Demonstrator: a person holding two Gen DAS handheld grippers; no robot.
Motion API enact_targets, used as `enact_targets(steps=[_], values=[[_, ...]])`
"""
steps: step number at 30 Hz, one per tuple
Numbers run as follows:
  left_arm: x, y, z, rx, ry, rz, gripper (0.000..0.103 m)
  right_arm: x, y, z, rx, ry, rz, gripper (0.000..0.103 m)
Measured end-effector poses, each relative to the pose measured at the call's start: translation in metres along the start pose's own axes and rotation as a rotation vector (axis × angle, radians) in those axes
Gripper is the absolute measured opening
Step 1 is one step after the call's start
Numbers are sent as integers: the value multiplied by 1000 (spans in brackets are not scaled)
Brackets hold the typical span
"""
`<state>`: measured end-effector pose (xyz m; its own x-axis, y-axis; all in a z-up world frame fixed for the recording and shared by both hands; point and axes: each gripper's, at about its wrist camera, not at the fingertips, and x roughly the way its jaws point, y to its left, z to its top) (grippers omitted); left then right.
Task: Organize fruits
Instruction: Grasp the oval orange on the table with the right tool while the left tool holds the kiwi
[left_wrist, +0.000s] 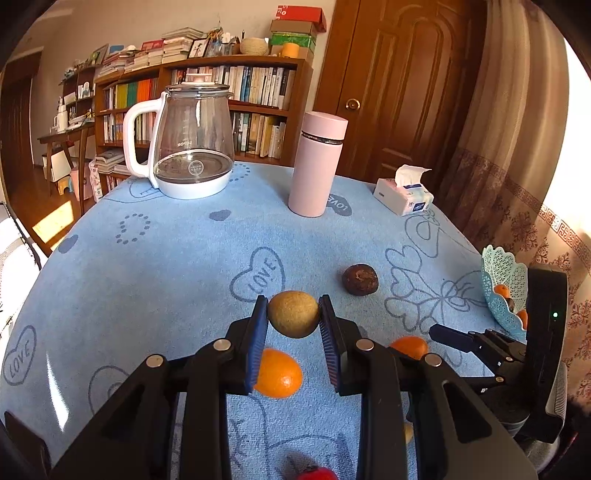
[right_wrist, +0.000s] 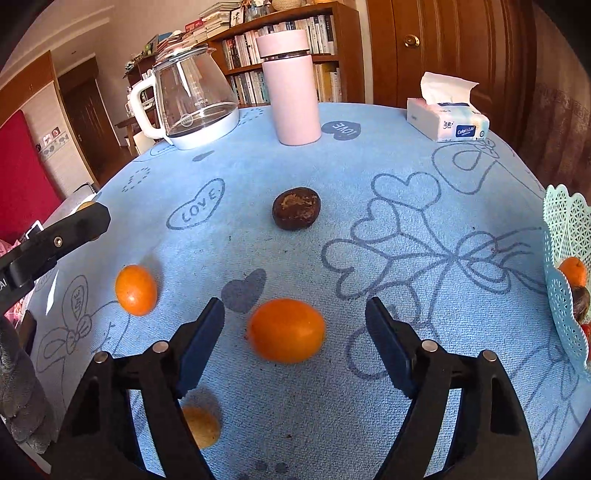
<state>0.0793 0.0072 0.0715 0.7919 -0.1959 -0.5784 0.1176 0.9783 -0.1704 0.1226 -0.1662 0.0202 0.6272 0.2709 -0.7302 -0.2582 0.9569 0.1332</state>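
Note:
My left gripper (left_wrist: 293, 314) is shut on a green-brown round fruit (left_wrist: 293, 313) and holds it above the blue cloth. An orange (left_wrist: 279, 373) lies on the cloth below it. My right gripper (right_wrist: 294, 328) is open, its jaws either side of a second orange (right_wrist: 287, 329) without touching it. That orange also shows in the left wrist view (left_wrist: 410, 346). The first orange (right_wrist: 136, 290) lies to its left. A dark brown fruit (right_wrist: 296, 208) (left_wrist: 359, 279) lies farther back. A mint lattice fruit basket (right_wrist: 565, 273) (left_wrist: 504, 284) at the right edge holds several fruits.
A glass kettle (left_wrist: 192, 144), a pink flask (left_wrist: 317, 162) and a tissue pack (left_wrist: 402, 194) stand at the back of the table. A yellowish fruit (right_wrist: 201, 424) lies under my right gripper's left arm. A red fruit (left_wrist: 317, 473) shows at the near edge.

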Motion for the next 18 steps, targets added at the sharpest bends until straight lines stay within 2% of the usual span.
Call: enact_targets(steps=[5,9,18], values=[[0,0,0,-1,2,1,28,10,1,-1,-11,43,8,55],[2,-1,-2,0,9,0,28,11,5,-2,-32,45,5,44],[4,-2,-4,2,15,0,28,6,2,-3,-19,23,3,43]])
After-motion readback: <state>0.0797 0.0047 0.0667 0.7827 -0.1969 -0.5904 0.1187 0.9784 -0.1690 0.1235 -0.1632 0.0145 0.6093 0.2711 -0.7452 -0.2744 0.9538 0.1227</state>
